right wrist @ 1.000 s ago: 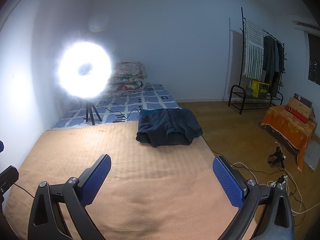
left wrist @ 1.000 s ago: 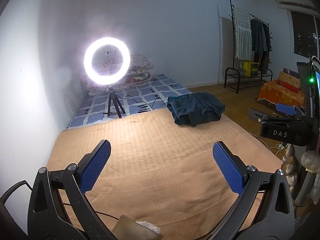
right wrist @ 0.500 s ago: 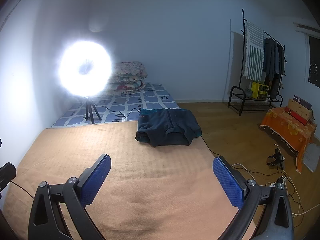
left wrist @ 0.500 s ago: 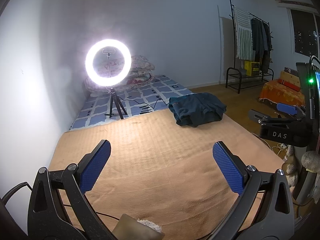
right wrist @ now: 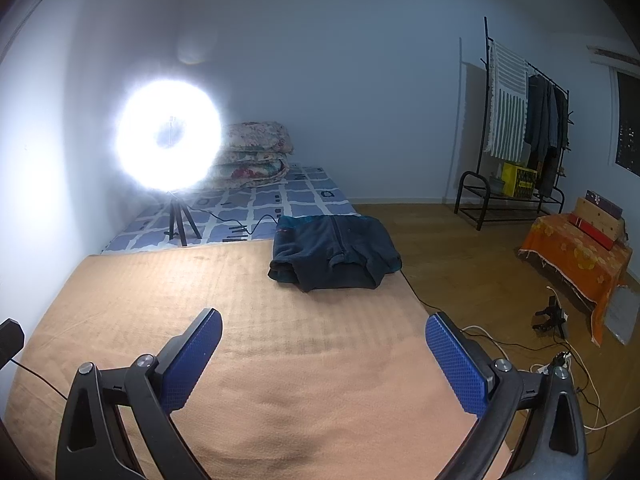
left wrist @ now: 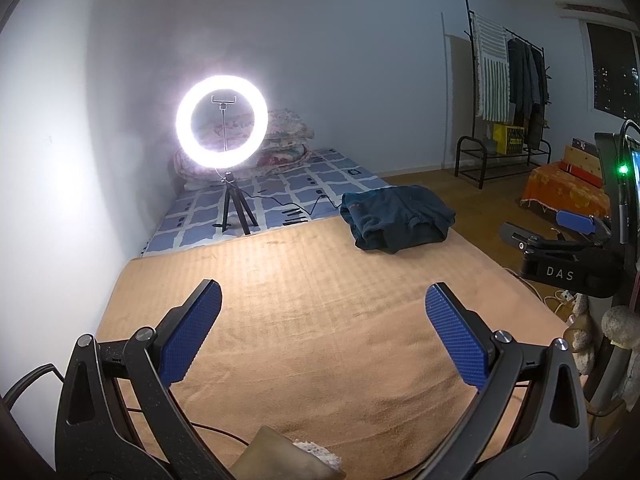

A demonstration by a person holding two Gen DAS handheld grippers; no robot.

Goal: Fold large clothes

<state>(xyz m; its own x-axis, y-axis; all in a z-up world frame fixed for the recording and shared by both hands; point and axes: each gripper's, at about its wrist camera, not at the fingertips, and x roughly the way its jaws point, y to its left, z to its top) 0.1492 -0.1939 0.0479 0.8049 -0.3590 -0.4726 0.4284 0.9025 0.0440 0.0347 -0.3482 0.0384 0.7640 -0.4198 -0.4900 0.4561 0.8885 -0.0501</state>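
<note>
1. While both tools hover over the tan blanket [left wrist: 320,320], neither holds anything: the left gripper [left wrist: 323,336] has its blue pads spread wide, and the right gripper [right wrist: 323,364] is spread just as wide.

2. A dark fleece [right wrist: 336,254] lies in a folded bundle at the blanket's far right corner, well apart from both grippers, its far edge reaching the checked mattress [right wrist: 304,196]. By my judgement it is already folded, so this looks like a pause between garments or the end of the job.

3. In the left view the right gripper [left wrist: 572,224] sits off to the right, beyond the blanket's edge.

4. Risk: a thin black cable [right wrist: 248,224] runs from the ring light [left wrist: 222,122] across the mattress to just beside the fleece. A reach for the bundle could snag it and tip the tripod [left wrist: 236,208].

5. Risk: the fleece sits close to the blanket's right edge. A one-sided pinch or push could slide it to the wooden floor [right wrist: 460,264] or spill the folds open.

6. Risk: glare from the light washes out the right view, so fabric edges near it may be hard to judge.

7. Risk: another cable [left wrist: 208,428] crosses the near blanket under the left gripper; lowering there could catch it.
</note>
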